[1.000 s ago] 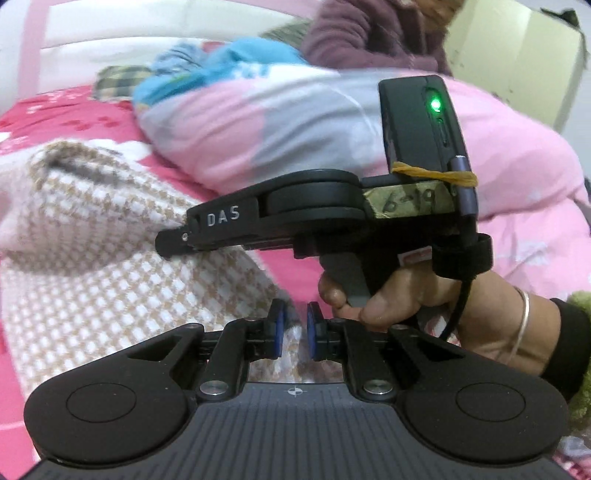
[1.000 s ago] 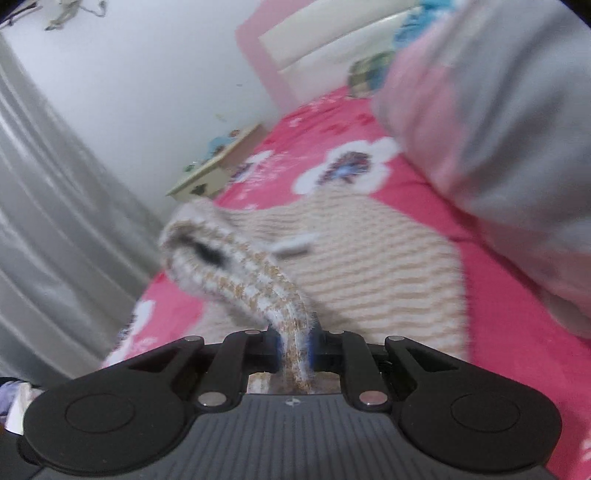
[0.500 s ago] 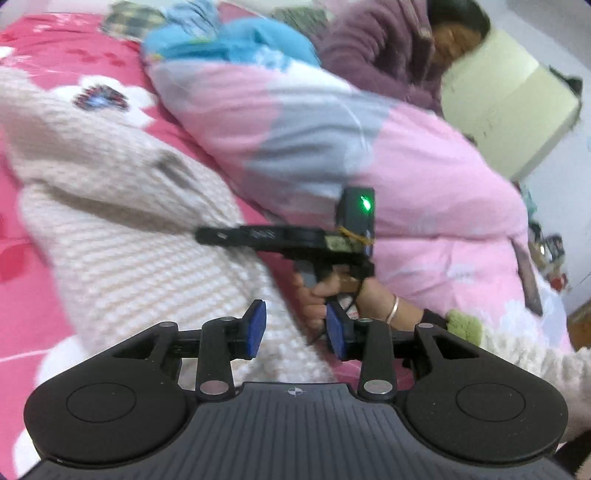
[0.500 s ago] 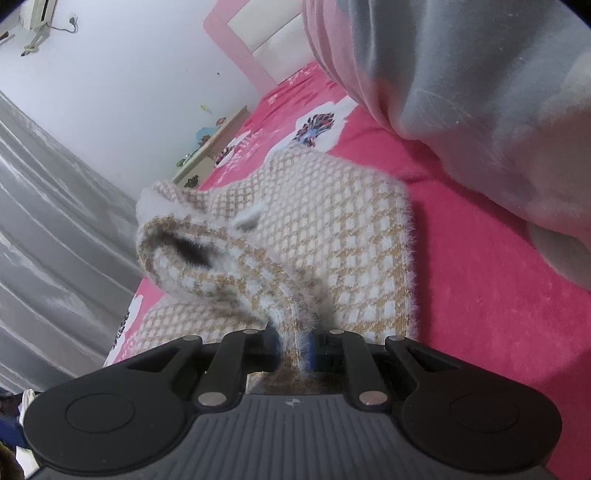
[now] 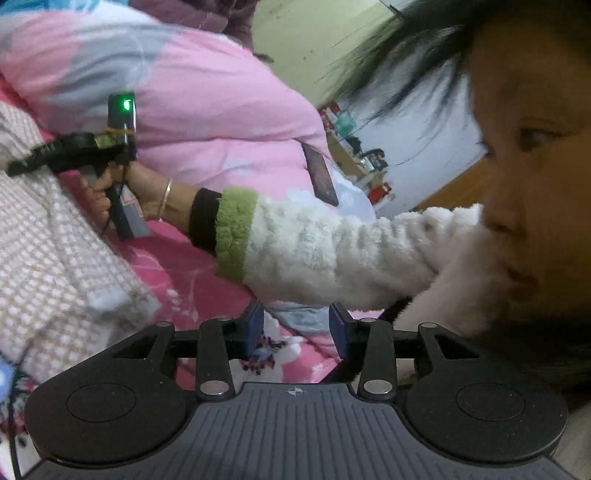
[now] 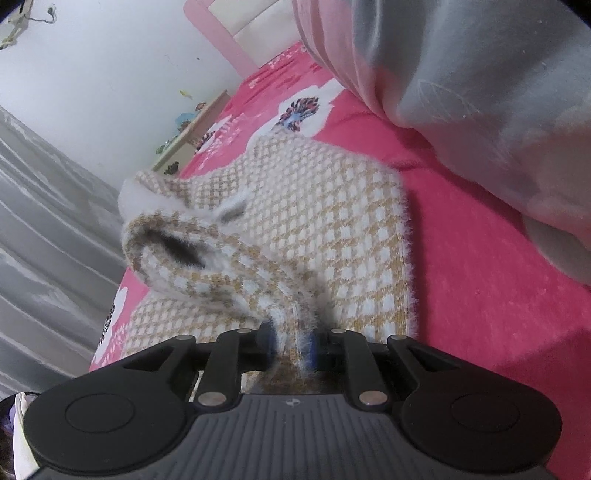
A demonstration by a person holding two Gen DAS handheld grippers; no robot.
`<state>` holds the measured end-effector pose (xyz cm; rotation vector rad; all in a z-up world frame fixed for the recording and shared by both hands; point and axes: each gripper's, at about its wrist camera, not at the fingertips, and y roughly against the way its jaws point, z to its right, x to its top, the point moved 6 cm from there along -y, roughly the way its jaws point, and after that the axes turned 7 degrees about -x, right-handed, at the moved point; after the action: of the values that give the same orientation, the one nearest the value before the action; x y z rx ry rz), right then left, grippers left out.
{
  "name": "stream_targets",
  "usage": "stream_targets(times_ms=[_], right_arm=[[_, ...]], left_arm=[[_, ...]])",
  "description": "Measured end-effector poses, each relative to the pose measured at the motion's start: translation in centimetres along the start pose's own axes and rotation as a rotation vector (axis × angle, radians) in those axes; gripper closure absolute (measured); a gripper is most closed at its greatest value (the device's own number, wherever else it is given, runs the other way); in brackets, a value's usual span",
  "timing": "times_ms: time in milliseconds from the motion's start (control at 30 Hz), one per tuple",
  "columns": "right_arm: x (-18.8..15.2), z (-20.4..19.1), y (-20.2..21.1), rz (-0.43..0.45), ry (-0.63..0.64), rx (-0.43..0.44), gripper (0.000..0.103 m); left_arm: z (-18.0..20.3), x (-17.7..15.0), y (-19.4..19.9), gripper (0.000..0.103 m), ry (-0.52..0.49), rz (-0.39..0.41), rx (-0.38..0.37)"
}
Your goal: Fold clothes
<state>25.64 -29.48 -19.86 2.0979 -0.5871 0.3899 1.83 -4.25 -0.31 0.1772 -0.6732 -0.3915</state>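
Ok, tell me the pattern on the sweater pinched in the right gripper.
The sweater has a small white-and-tan check, fuzzy knit. Clearest in the right wrist view.

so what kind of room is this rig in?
Almost certainly a bedroom: the checked knit sweater lies on a bed with a pink floral sheet, a bulky pink-and-grey quilt is heaped alongside, and a pink headboard stands against the wall.

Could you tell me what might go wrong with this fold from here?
1. Only the right claw pinches the knit sweater, on a bunched fold; the fluffy knit could slip or the fold could land crooked.
2. The left claw, jaws just opened and nothing between them, points away from the sweater, so one side is unsupported.
3. The quilt lies close beside the sweater and could crowd the fold.
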Motion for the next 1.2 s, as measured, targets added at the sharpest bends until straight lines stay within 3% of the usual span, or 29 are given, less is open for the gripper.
stream_targets(times_ms=[200, 267, 433, 500, 667, 800, 900, 1000, 1200], right_arm=[[-0.4, -0.3, 0.5, -0.015, -0.013, 0.014, 0.069], [-0.8, -0.2, 0.9, -0.020, -0.014, 0.009, 0.064], [-2.1, 0.2, 2.6, -0.033, -0.087, 0.001, 0.060], [-3.4, 0.6, 4.4, -0.027, -0.114, -0.012, 0.059], [-8.5, 2.7, 12.2, 0.053, -0.225, 0.010, 0.059], [-12.5, 3.4, 18.3, 0.024, -0.207, 0.052, 0.058], [-14.9, 3.5, 21.8, -0.003, -0.222, 0.151, 0.055], [-14.9, 3.9, 22.0, 0.042, -0.245, 0.154, 0.049], [-10.8, 2.8, 17.1, 0.082, -0.233, 0.182, 0.049]], left_arm=[[-2.2, -1.4, 3.4, 0.056, 0.078, 0.134, 0.233], [-4.4, -1.5, 3.2, 0.054, 0.077, 0.174, 0.359], [-11.8, -0.9, -0.8, 0.055, 0.016, 0.128, 0.652], [-13.4, -0.4, -2.4, 0.055, -0.029, 0.094, 0.706], [-14.3, 0.1, -2.6, 0.055, 0.030, 0.123, 0.669], [-14.5, -0.1, -2.5, 0.055, 0.044, 0.110, 0.666], [-14.4, -0.2, -2.8, 0.055, 0.044, 0.092, 0.662], [-13.4, -0.6, -2.8, 0.055, 0.044, 0.061, 0.629], [-10.7, -4.1, -2.1, 0.054, 0.063, -0.051, 0.558]])
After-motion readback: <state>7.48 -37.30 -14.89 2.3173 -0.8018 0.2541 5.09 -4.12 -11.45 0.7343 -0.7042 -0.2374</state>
